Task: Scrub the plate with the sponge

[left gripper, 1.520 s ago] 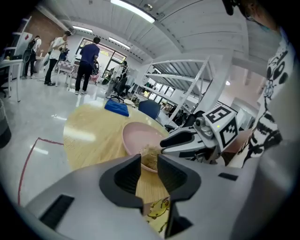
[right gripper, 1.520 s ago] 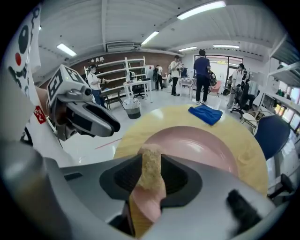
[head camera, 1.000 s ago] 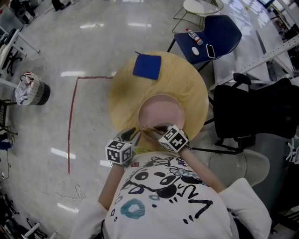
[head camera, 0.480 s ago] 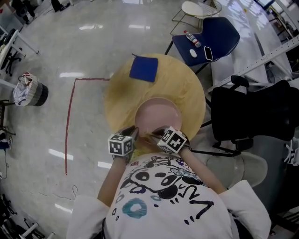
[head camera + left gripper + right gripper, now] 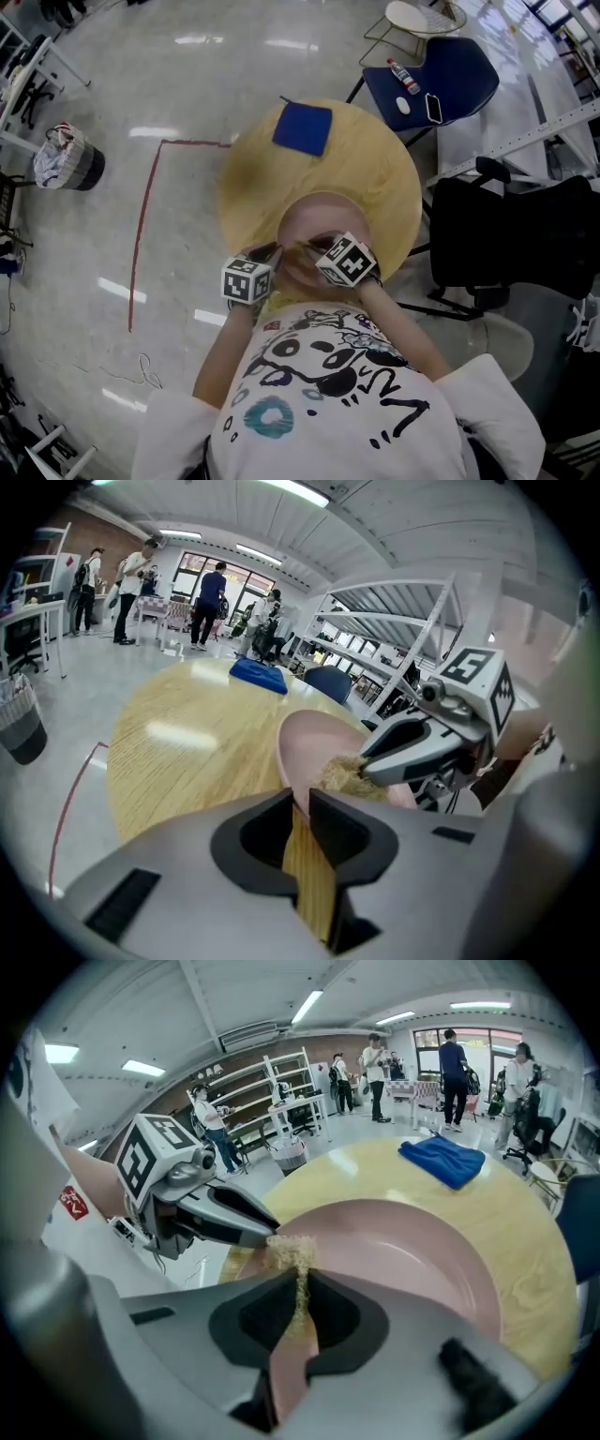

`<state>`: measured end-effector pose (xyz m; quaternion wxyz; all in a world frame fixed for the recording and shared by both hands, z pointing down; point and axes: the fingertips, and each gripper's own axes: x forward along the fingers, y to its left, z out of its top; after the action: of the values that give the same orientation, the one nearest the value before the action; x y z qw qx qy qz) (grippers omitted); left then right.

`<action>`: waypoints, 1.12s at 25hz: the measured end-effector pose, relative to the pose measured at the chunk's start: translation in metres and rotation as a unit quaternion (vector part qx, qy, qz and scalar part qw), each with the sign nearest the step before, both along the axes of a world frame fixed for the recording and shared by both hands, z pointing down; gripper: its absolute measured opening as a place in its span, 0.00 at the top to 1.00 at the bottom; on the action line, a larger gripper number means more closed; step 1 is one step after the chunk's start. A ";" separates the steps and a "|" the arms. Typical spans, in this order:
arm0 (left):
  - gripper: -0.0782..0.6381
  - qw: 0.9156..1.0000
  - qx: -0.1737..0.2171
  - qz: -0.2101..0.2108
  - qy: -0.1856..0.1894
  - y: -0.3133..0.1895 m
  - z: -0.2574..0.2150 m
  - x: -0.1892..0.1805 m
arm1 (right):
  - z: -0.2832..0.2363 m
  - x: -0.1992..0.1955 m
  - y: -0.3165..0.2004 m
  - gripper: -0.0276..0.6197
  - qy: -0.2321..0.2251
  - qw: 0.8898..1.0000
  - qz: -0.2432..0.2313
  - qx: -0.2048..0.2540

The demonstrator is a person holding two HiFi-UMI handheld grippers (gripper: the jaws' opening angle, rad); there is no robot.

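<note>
Now the left tool [image 5: 298,801] is clamped on the near rim of the pink plate [image 5: 314,747], while the right tool [image 5: 301,1283] pinches the tan sponge [image 5: 292,1251] on that plate, atop the round desk [image 5: 375,169].

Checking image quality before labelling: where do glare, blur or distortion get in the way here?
Head view: fisheye curves straight lines, bright glare patches on the floor. Left gripper view: black vignette corners, a glare streak on the table. Right gripper view: same vignette, sponge and plate fairly sharp.
</note>
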<state>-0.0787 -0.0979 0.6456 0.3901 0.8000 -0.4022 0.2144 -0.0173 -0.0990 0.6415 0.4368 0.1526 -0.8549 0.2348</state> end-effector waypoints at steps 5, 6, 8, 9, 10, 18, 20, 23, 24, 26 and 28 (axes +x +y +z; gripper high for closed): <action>0.80 1.000 -0.005 -0.004 0.000 0.000 0.000 -0.002 | -0.002 -0.009 -0.030 0.88 0.005 1.000 0.004 0.026; 0.81 1.000 -0.005 -0.005 0.000 0.000 0.001 -0.002 | -0.002 -0.011 -0.034 0.88 0.006 1.000 0.002 0.029; 0.80 1.000 -0.006 -0.007 -0.001 -0.001 0.001 -0.002 | -0.001 -0.013 -0.040 0.88 0.009 0.999 0.000 0.033; 0.80 1.000 -0.006 -0.007 -0.002 -0.001 0.001 -0.002 | 0.000 -0.013 -0.043 0.88 0.009 0.999 0.002 0.035; 0.81 1.000 -0.006 -0.007 -0.003 -0.001 0.001 -0.002 | 0.000 -0.012 -0.045 0.88 0.009 0.999 0.006 0.036; 0.81 1.000 -0.004 -0.019 -0.001 -0.001 0.000 -0.004 | 0.000 0.000 -0.071 0.88 0.005 0.995 0.064 0.077; 0.81 1.000 -0.003 -0.021 -0.003 -0.001 0.000 -0.003 | 0.000 0.007 -0.078 0.89 0.009 0.993 0.078 0.087; 0.81 1.000 -0.004 -0.020 -0.008 0.002 0.001 -0.003 | 0.000 0.018 -0.086 0.89 0.011 0.991 0.100 0.092; 0.81 1.000 -0.004 -0.019 -0.009 0.002 0.001 -0.003 | 0.001 0.022 -0.088 0.89 0.011 0.990 0.106 0.093; 0.81 1.000 -0.003 -0.021 -0.011 0.002 0.001 -0.005 | 0.001 0.028 -0.093 0.89 0.012 0.989 0.117 0.093; 0.81 1.000 -0.002 -0.025 -0.009 0.002 0.000 -0.005 | 0.001 0.037 -0.097 0.89 0.014 0.987 0.127 0.093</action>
<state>-0.0835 -0.0963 0.6461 0.3931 0.7868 -0.4257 0.2126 0.0194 -0.1957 0.6426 0.3991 0.3034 -0.8403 0.2063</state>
